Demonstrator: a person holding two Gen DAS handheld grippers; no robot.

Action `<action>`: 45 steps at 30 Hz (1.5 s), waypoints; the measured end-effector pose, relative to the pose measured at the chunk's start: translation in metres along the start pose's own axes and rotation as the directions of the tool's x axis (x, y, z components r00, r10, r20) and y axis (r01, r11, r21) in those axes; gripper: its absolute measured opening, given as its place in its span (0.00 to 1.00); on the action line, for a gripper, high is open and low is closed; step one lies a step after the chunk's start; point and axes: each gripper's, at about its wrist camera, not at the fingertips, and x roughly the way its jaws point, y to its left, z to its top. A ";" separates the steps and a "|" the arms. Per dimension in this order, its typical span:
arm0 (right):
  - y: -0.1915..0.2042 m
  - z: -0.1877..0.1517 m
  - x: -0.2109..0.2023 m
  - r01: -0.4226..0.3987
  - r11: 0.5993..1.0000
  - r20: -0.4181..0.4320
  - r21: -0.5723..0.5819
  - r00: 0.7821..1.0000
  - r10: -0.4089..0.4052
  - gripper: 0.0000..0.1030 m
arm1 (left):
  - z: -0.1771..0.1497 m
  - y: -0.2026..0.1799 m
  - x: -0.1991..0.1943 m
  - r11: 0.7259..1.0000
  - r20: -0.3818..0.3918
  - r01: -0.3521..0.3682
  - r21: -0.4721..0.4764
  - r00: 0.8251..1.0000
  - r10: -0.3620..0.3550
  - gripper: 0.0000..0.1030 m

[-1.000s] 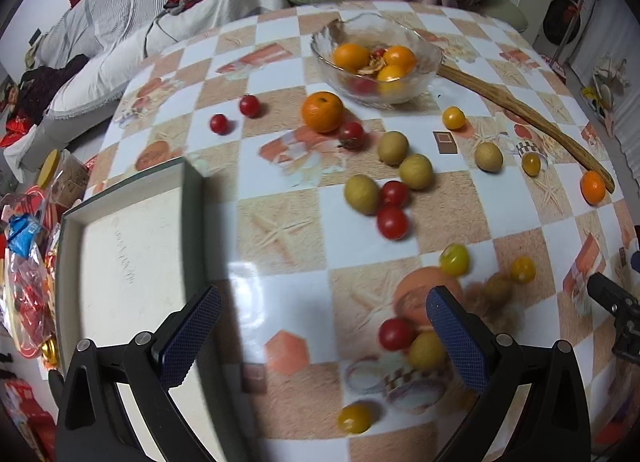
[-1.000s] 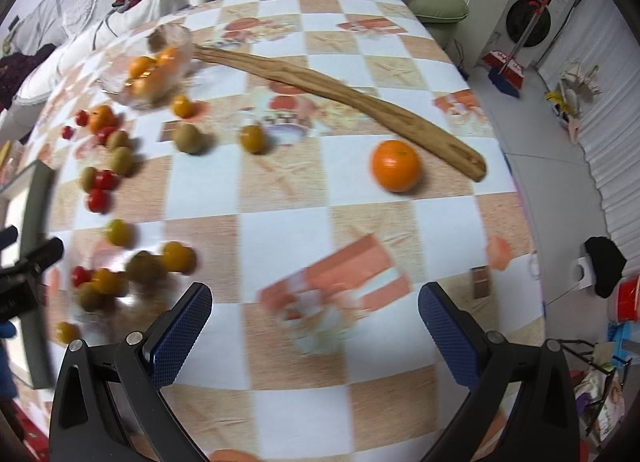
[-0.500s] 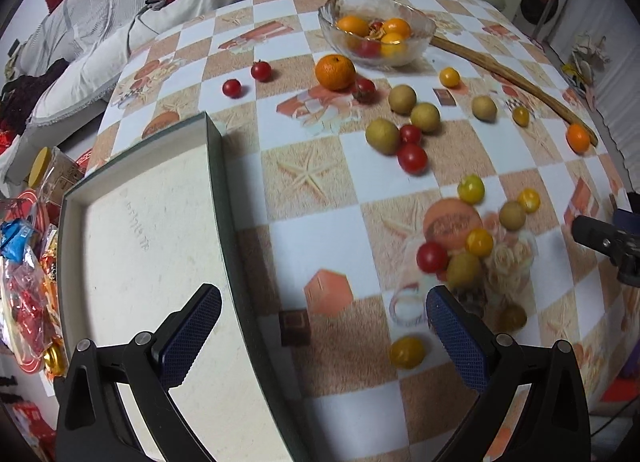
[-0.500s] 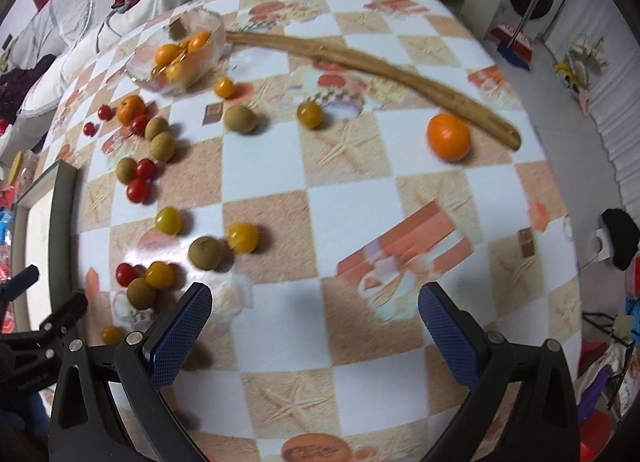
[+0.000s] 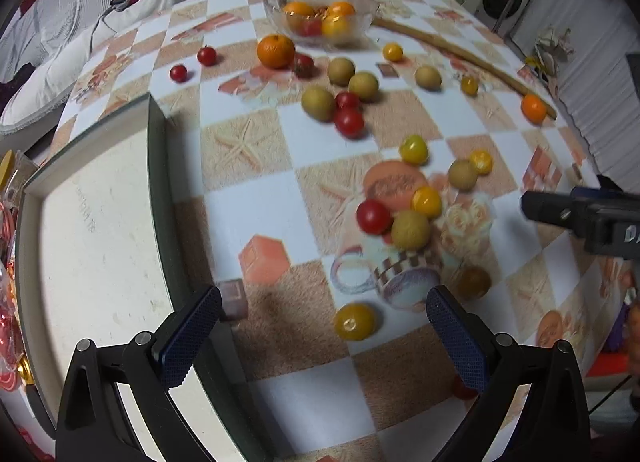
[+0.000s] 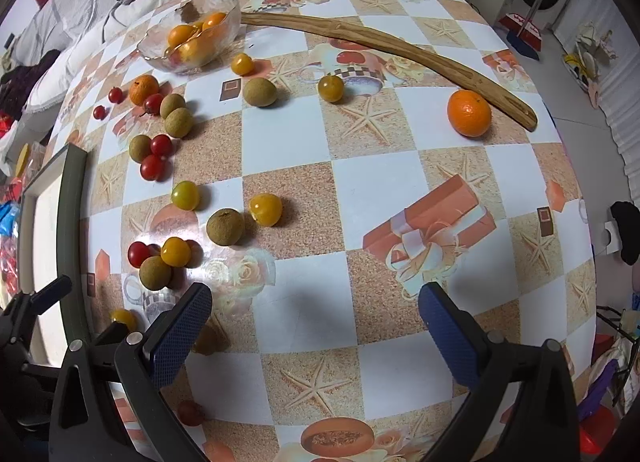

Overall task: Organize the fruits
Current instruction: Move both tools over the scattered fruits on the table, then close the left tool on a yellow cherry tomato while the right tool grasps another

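While both hang above the table (image 6: 400,189), the left tool (image 5: 324,336) and right tool (image 6: 316,328) gape wide, holding nothing.

A round table (image 6: 400,189) under a checkered printed cloth carries a glass bowl (image 6: 192,35), a long wooden stick (image 6: 392,49), a shallow dark-rimmed tray (image 5: 96,246), and scattered oranges (image 6: 469,113), cherry tomatoes (image 6: 151,166) and brownish-green fruits (image 6: 225,226).

The worktop (image 6: 372,185) wears white and sandy-tan checks printed with starfish and orange gift boxes; scattered fruits are red, yellow, orange and dull olive-brown; the tray (image 5: 156,165) is cream inside a dark green rim; fingers (image 6: 180,336) carry blue pads
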 end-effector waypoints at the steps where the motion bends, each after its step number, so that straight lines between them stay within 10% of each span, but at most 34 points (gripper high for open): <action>1: 0.000 0.000 0.000 0.000 1.000 -0.001 -0.003 1.000 0.000 1.00 | -0.002 0.002 0.002 1.000 -0.006 -0.008 -0.003 1.000 0.008 1.00; 26: 0.002 0.012 0.023 -0.011 0.997 -0.043 -0.078 0.999 0.007 0.99 | -0.003 -0.012 0.011 0.996 -0.046 -0.083 -0.016 0.996 0.082 0.90; 39: 0.016 0.044 0.046 -0.046 0.973 -0.017 -0.226 0.999 0.043 0.76 | -0.003 -0.016 0.025 0.990 -0.091 -0.120 -0.075 0.989 0.113 0.86; 45: 0.033 0.057 0.052 -0.035 0.954 0.011 -0.296 0.999 0.040 0.60 | -0.002 -0.029 0.022 0.992 -0.091 -0.093 -0.086 0.992 0.085 0.65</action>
